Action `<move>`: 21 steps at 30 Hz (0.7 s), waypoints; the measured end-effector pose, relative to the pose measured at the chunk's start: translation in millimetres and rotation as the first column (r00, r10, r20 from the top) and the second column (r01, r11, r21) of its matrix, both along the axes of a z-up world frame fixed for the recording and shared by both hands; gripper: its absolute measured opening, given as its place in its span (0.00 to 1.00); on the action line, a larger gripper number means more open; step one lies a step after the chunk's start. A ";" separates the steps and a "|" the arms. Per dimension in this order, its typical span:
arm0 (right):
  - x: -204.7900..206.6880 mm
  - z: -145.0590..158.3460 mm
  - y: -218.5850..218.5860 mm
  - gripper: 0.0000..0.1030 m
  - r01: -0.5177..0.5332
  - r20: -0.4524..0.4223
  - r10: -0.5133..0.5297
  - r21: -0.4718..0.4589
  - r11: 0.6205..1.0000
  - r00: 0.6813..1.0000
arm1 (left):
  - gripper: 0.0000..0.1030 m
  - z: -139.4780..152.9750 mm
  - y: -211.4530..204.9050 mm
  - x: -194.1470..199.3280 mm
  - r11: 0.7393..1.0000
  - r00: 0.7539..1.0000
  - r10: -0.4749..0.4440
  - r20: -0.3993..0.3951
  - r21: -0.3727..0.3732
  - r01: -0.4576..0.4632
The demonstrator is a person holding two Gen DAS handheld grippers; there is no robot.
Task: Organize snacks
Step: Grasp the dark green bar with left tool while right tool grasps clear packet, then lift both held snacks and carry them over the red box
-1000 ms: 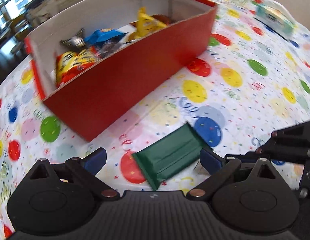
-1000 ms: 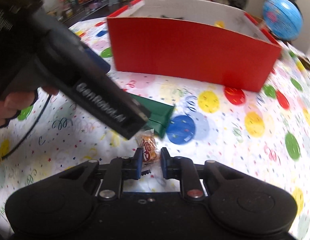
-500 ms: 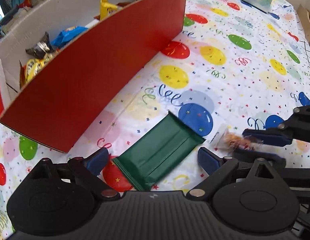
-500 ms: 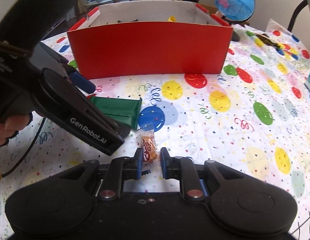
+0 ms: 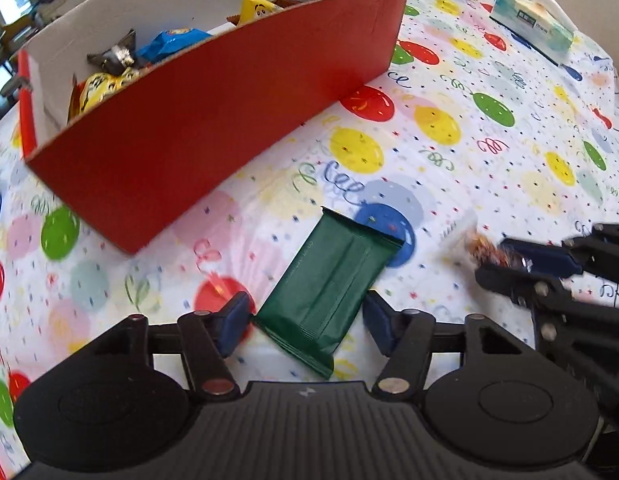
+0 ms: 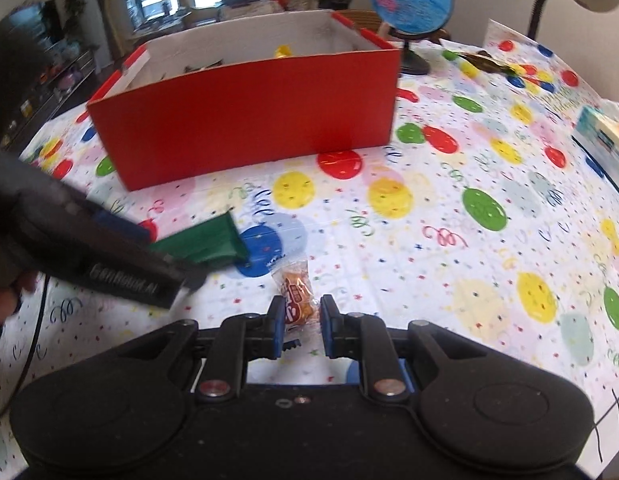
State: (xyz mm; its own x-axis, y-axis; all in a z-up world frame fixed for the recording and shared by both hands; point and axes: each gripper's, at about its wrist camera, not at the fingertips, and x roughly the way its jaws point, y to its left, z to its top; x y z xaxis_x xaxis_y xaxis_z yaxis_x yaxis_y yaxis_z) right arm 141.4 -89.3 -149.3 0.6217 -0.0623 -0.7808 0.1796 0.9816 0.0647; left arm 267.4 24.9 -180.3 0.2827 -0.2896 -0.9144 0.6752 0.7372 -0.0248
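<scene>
The left gripper (image 5: 305,322) is closing its jaws around the light, slippery green wrapper (image 5: 331,288) lying on the tablecloth (image 5: 449,168), best pinched mid-length, while the right gripper (image 6: 299,322) is clenching a crinkly candy (image 6: 295,294).

Red box (image 6: 245,120) blocks ahead; tablecloth (image 6: 489,280) free on right.
</scene>
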 end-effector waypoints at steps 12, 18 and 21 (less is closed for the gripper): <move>-6.3 2.8 -1.7 0.16 -0.004 0.013 0.004 0.016 1.000 1.000 | 0.59 -0.9 -8.6 -13.5 1.000 1.000 -0.014 0.017 0.009 0.013; -9.6 4.3 -4.3 0.16 0.010 0.022 -0.010 0.013 1.000 1.000 | 0.51 0.9 -10.9 -16.1 1.000 0.999 0.009 0.043 0.001 -0.009; -11.1 7.6 -7.6 0.16 0.020 0.033 -0.021 0.014 1.000 0.999 | 0.47 2.4 -10.3 -15.2 0.999 0.999 0.035 0.029 -0.007 -0.035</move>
State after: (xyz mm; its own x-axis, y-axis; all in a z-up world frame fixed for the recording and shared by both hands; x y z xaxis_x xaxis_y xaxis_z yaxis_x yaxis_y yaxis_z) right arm 130.4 -96.8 -141.7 0.6461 -0.0649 -0.7605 0.1972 0.9767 0.0843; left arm 252.2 14.6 -177.9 0.3190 -0.2846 -0.9040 0.6493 0.7604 -0.0103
